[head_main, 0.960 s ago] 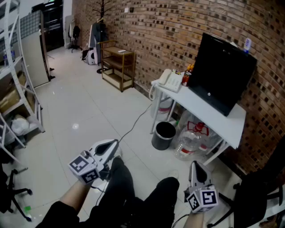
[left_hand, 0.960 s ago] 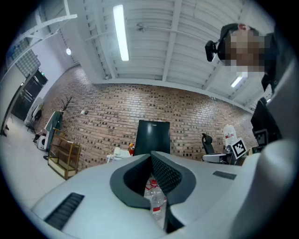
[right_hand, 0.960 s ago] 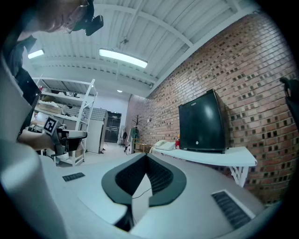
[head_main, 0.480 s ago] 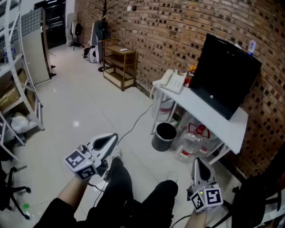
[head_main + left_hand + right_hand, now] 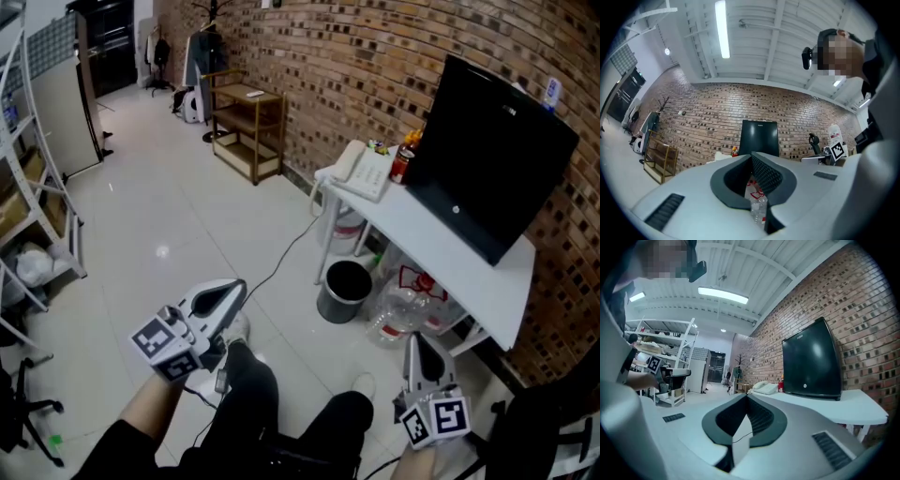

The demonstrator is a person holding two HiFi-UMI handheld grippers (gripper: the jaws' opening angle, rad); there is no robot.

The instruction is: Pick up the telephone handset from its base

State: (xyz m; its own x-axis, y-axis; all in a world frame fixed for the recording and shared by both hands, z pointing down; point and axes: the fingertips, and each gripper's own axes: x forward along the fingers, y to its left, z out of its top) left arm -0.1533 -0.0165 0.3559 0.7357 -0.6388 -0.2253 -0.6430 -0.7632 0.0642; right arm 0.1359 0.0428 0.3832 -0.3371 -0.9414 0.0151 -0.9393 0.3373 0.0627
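Note:
The cream telephone (image 5: 362,172) sits at the near-left end of a white table (image 5: 441,246), its handset (image 5: 348,161) lying on the base. It also shows far off in the right gripper view as the telephone (image 5: 763,387). My left gripper (image 5: 240,285) hovers low over the floor, well short of the table, jaws shut and empty. My right gripper (image 5: 413,340) is at the bottom right, near the table's front, jaws together with nothing between them. Both point toward the brick wall.
A large black monitor (image 5: 492,155) and a red can (image 5: 404,161) stand on the table. Under it are a black bin (image 5: 341,290) and water bottles (image 5: 403,305). A wooden shelf (image 5: 248,129) stands along the wall, a metal rack (image 5: 37,187) at left. A cable runs across the floor.
The head view has drawn closer to the table, so telephone and monitor look larger. Both grippers keep nearly the same place in the view and stay shut.

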